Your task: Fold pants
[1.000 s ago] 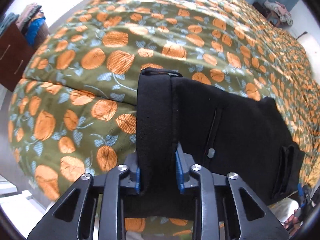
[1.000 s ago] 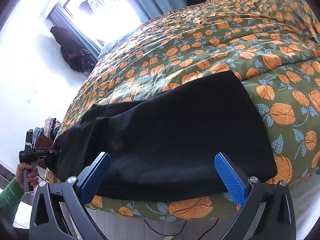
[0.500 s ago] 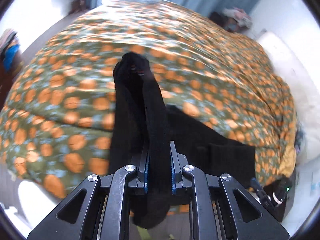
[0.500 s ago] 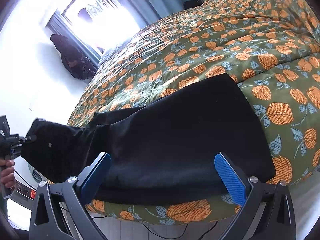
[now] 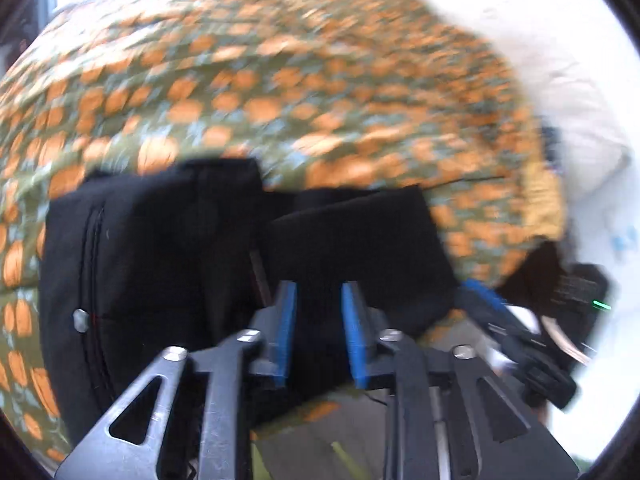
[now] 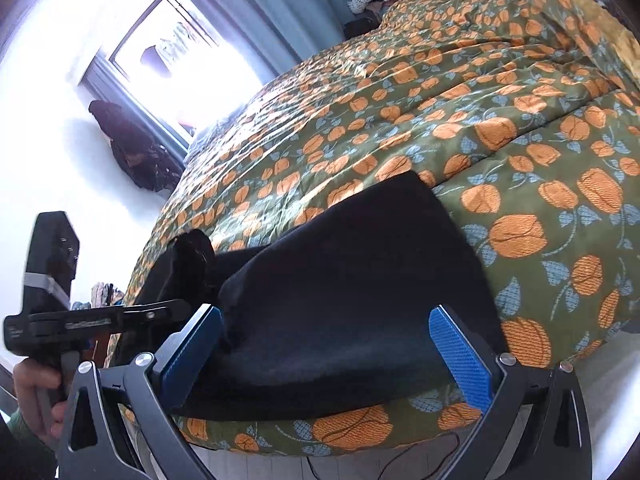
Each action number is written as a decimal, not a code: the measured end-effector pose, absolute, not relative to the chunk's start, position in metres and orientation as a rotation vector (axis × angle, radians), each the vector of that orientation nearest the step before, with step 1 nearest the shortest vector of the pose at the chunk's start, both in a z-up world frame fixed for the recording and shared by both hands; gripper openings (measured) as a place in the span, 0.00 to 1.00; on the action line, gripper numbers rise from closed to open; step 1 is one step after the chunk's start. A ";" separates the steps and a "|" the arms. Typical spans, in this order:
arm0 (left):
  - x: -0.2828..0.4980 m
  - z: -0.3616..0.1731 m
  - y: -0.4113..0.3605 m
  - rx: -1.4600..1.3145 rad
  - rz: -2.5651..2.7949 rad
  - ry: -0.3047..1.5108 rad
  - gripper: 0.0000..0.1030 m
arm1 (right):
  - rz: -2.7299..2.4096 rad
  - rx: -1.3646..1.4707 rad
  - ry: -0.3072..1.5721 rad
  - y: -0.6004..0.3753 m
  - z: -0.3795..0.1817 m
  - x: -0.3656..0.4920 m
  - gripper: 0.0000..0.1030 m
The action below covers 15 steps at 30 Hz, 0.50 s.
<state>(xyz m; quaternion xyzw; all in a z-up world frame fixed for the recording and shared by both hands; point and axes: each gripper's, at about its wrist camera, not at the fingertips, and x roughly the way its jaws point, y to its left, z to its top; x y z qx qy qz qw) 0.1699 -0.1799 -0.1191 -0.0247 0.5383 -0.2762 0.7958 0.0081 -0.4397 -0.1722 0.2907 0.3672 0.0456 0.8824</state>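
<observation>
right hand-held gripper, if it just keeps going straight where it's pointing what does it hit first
Most likely the black pants lying on the bedspread. The right hand-held gripper stands open and empty, angled down at the folded cloth between its pads, with nothing else in front. Depth is hard to judge through the fisheye.

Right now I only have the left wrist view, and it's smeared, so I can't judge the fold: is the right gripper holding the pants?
Observer: No. The right gripper is wide open; the pants have their near edge between its pads, and it grips nothing.
Operator: Do they lie flat?
Observer: Most of them lie flat on the bedspread; the end nearer the window humps up.
</observation>
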 end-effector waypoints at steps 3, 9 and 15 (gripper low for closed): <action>0.157 -0.077 -0.148 -0.030 -0.606 1.021 0.63 | 0.078 0.634 0.761 -0.448 -0.174 0.009 1.00; 0.153 -0.061 -0.056 0.035 -0.324 0.901 0.63 | 0.221 0.652 0.807 -0.427 -0.176 0.022 1.00; 0.138 -0.130 -0.014 -0.101 -0.214 1.042 0.31 | 0.699 0.551 0.827 -0.361 -0.152 0.041 1.00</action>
